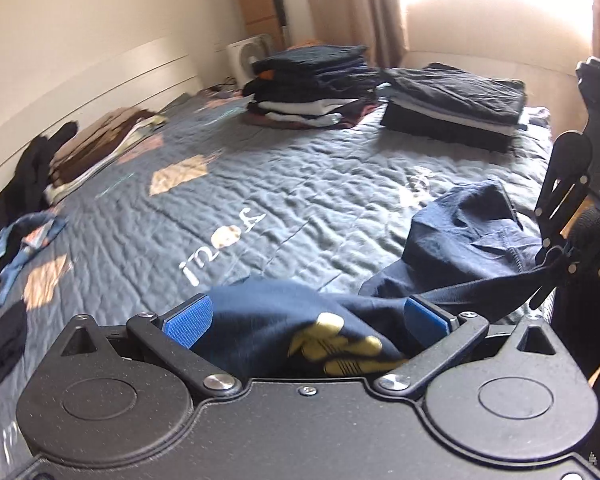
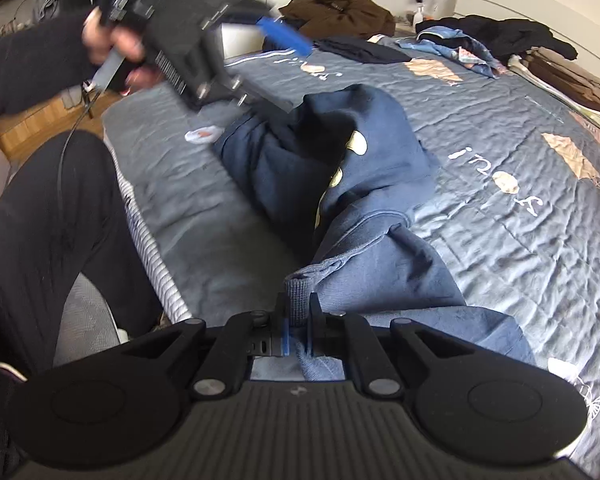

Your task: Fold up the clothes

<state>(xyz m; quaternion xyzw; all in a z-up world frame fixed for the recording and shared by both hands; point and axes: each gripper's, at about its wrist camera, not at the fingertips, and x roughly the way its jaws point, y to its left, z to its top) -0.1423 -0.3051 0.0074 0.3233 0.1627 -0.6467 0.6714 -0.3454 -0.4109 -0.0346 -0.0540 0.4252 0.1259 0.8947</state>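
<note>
The navy sweatshirt (image 2: 364, 168) lies bunched on the bed (image 2: 520, 240), running from 6 toward 12 o'clock off the right gripper (image 2: 298, 316), whose jaws pinch its ribbed cuff. The left gripper (image 1: 304, 316) has jaws wide open, fabric between them.
</note>
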